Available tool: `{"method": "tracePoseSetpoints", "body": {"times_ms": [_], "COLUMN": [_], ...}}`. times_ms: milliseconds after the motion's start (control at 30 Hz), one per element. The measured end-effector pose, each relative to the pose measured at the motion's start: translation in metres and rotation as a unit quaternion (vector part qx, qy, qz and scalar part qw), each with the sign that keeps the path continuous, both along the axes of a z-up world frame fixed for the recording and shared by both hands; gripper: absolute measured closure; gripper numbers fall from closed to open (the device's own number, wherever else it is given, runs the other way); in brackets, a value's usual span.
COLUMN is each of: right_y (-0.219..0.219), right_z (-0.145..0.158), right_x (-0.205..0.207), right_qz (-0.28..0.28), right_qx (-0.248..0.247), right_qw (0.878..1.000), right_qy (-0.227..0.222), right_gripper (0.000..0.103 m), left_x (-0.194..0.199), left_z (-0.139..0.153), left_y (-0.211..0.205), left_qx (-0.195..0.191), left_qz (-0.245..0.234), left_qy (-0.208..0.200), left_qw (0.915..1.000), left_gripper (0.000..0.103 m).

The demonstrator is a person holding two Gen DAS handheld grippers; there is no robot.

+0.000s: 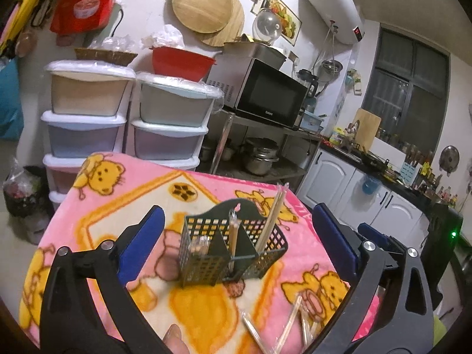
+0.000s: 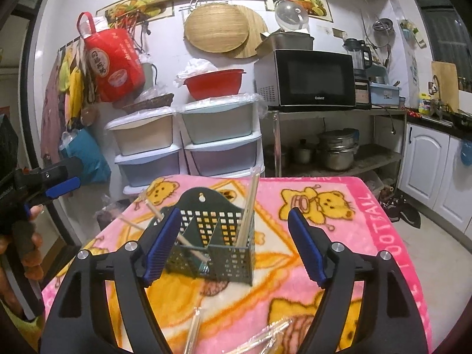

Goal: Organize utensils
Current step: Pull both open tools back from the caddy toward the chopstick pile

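A dark green perforated utensil holder [image 1: 230, 250] [image 2: 215, 247] with three compartments stands on a pink bear-print blanket [image 1: 97, 212] [image 2: 339, 206]. Wrapped chopsticks [image 1: 273, 221] [image 2: 249, 206] lean in its right compartment, others [image 1: 233, 233] stand in the middle, and toothpick-like sticks [image 1: 200, 243] fill the left. Loose wrapped chopsticks [image 1: 283, 324] [image 2: 194, 333] lie on the blanket near me. My left gripper [image 1: 236, 242] is open and empty, its jaws on either side of the holder. My right gripper [image 2: 233, 247] is open and empty, just in front of the holder. The left gripper also shows at the far left of the right wrist view [image 2: 47, 188].
Stacked plastic drawers [image 1: 126, 124] [image 2: 183, 144] stand behind the table. A microwave [image 1: 265, 94] [image 2: 312, 79] sits on a metal rack with pots [image 2: 336, 150] below. White cabinets [image 2: 436, 165] and a cluttered counter [image 1: 383, 171] are to the right.
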State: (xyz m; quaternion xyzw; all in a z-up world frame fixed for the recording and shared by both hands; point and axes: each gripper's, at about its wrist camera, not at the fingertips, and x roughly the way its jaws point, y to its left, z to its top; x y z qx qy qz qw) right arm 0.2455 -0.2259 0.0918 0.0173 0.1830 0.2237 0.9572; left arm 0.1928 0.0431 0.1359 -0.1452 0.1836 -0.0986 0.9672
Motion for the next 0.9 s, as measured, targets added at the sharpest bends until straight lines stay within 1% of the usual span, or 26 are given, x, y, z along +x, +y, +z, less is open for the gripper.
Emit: {"method": "tracePoseSetpoints", "body": {"times_ms": [267, 567, 800, 900], "right_y": [-0.004, -0.008, -0.013, -0.016], "right_z": [-0.007, -0.022, -0.031, -0.035], "right_x": [-0.016, -0.027, -0.032, -0.033], "right_qz": [0.000, 0.000, -0.006, -0.010], "right_qx": [-0.008, -0.006, -0.013, -0.017], "right_qw": [1.000, 1.000, 0.999, 0.998], "right_qy": [0.012, 0.027, 0.044, 0.052], "right_gripper": [0.031, 0.031, 0.031, 0.031], "left_x": [-0.024, -0.044, -0.049, -0.051], "left_z": [-0.016, -0.038, -0.064, -0.077], "left_y": [0.008, 0.008, -0.006, -0.014], "left_qx": [-0.007, -0.002, 0.021, 0.031], "left_qz": [0.002, -0.005, -0.036, -0.056], "left_qy": [0.018, 0.042, 0.073, 0.086], "left_qw": [0.9998, 0.9991, 0.9965, 0.9942], "left_gripper": [0.011, 0.011, 0.011, 0.011]}}
